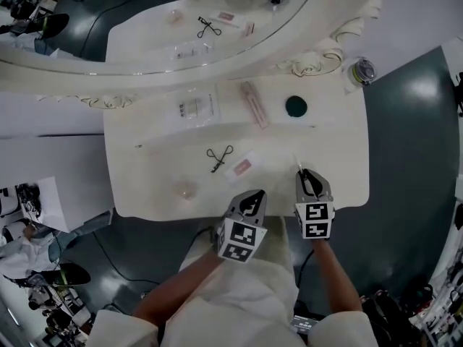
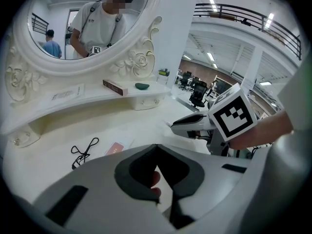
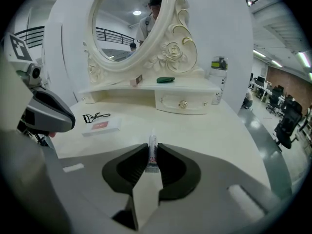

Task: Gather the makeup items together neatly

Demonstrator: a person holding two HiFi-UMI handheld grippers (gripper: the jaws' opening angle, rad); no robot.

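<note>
White desk [image 1: 333,166] w/ oval mirror [image 1: 145,16] at back. Raised shelf [image 3: 195,87] under mirror has one small drawer [image 3: 183,104], closed, contents unseen. On shelf: clear packet [image 1: 194,108] w/ small pale pieces inside, long pink box [image 1: 254,105], dark green oval item [image 1: 296,106].

L gripper [image 1: 252,196] over desk's front edge, jaws together, nothing btwn tips. R gripper [image 1: 302,173] just beside it, jaws narrow, clamped on small white tube [image 3: 152,152] w/ red print; tube's nose sticks out fwd over desk.

Mid-desk: black eyelash curler [image 1: 219,157] just beside flat clear pack [image 1: 242,167] w/ pink card inside. Small clear round pot [image 1: 186,189] front-left, apart from rest.
</note>
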